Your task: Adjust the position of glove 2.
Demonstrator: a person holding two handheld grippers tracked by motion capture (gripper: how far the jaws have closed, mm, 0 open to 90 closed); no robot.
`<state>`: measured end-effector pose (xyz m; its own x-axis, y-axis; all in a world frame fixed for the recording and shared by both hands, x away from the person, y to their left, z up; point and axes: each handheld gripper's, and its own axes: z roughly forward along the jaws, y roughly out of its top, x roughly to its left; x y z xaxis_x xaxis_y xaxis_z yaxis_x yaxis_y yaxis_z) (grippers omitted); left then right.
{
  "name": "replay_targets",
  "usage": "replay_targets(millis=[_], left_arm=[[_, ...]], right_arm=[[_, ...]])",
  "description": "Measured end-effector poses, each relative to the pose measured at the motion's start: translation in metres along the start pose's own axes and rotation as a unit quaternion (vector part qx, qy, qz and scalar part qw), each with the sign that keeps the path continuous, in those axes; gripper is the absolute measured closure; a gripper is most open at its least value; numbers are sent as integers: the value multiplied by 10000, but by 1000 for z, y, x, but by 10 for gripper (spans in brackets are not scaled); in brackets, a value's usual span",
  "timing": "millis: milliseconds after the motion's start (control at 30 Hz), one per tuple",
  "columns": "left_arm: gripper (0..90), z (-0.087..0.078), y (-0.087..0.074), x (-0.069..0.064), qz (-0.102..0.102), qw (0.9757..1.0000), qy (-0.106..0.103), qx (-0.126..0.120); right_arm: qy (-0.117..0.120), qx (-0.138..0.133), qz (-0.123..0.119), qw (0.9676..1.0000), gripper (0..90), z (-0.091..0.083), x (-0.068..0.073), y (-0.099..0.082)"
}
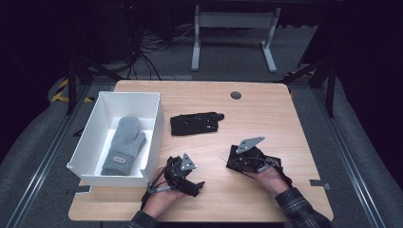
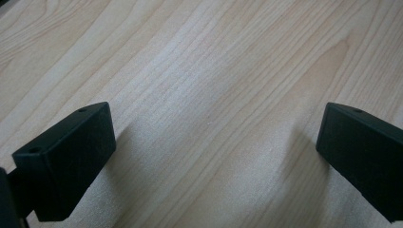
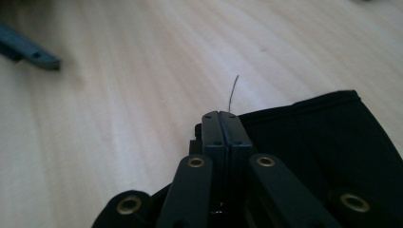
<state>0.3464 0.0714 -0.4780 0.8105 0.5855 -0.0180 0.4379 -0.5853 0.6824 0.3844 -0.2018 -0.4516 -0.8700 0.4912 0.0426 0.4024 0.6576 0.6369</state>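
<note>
On the wooden table (image 1: 266,109) most of the right half and far edge lie bare, giving open room. Hanging over the left edge, a white box (image 1: 154,121) holds a grey mitten (image 1: 124,145), cuff toward the person, tip pointing away. Near the middle, a black glove (image 1: 195,124) lies flat, long axis across the table. By the near edge, the left gripper (image 2: 216,142) has its jaws spread wide over bare wood. Just right of it, the right gripper (image 3: 222,124) has jaws pressed together, black fabric (image 3: 328,137) beside them; whether they pinch it I cannot tell.
</note>
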Motion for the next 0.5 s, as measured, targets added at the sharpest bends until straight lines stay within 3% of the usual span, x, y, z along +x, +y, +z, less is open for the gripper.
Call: replay_targets(millis=[233,500], left_arm=[[0,0,0,0,-7,10000,12,-11],[0,0,0,0,-19,10000,15,-13]], right_arm=[[259,98,-187,9994,900,-13,28,-17],[221,138,-149,9995,900,-39,46,-49]])
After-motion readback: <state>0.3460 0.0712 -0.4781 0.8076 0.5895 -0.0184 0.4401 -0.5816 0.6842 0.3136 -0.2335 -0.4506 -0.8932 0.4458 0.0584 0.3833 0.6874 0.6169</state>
